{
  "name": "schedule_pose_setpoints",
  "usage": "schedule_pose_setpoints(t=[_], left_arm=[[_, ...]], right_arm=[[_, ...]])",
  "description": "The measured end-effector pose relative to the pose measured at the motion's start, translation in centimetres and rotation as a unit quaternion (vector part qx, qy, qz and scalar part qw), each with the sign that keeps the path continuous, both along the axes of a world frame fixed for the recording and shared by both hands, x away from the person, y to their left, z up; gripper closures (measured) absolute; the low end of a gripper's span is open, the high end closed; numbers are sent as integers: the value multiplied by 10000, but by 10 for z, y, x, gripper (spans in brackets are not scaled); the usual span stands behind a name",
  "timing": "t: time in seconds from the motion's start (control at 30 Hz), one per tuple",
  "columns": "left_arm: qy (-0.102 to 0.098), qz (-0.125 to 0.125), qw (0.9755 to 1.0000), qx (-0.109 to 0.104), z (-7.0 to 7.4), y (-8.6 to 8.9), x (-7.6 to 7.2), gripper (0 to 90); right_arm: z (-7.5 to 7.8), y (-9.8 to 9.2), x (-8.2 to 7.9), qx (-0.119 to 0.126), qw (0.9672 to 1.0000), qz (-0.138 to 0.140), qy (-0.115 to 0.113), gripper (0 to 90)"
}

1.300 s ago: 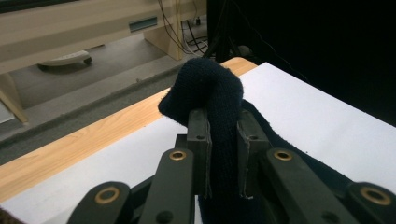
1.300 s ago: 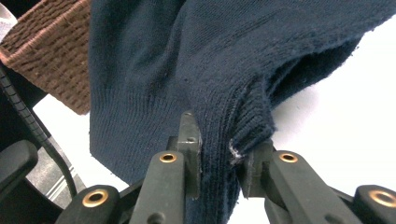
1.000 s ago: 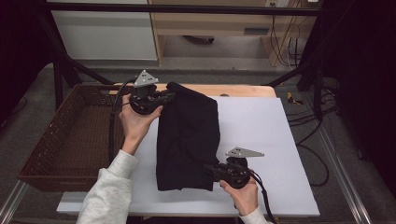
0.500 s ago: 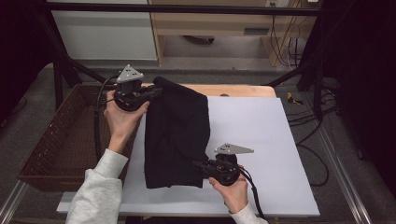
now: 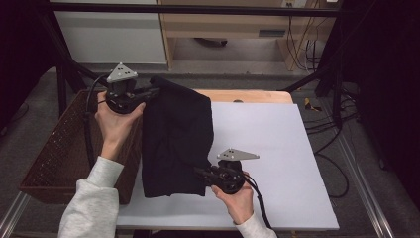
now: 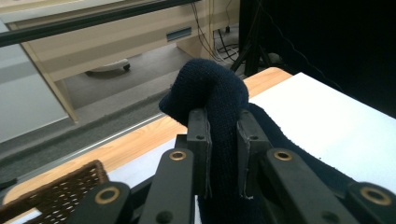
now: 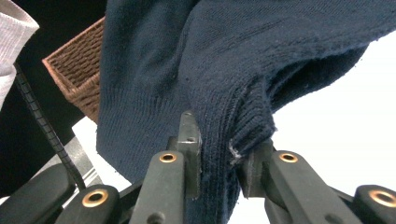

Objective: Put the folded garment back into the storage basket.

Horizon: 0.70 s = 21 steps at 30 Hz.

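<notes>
Item: dark knit garment [image 5: 174, 139], folded, hanging between the tabletop [image 5: 267, 148] and the basket [image 5: 54, 153] at left. Soft, light, limp, likely sagging; best taken at bunched edges. Left claw [image 5: 151, 92] grasps its far end, right claw [image 5: 200, 172] its near hem.

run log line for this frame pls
left gripper: shut on dark knit garment | right gripper: shut on garment | wicker basket beside

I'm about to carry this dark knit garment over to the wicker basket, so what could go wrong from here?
The dark knit garment hangs between the left gripper and right gripper, each pinching a small bunch, so one end may slip. Its lower edge lies near the wicker basket rim and may snag or drape outside it.
</notes>
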<state>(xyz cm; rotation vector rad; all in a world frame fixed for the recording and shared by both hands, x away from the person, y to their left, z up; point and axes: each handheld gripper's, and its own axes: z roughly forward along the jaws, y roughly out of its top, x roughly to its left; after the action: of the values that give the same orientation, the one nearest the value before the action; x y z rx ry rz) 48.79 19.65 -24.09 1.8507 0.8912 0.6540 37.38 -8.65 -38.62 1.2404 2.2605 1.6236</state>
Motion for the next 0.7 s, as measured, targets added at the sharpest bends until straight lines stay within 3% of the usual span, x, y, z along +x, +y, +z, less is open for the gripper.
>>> schedule_pose_setpoints(t=[0.7], left_arm=[[-63, 210, 9997, 103, 26, 25, -3, 781]], right_arm=[[16, 28, 4, 210, 9995, 151, -173, 744]])
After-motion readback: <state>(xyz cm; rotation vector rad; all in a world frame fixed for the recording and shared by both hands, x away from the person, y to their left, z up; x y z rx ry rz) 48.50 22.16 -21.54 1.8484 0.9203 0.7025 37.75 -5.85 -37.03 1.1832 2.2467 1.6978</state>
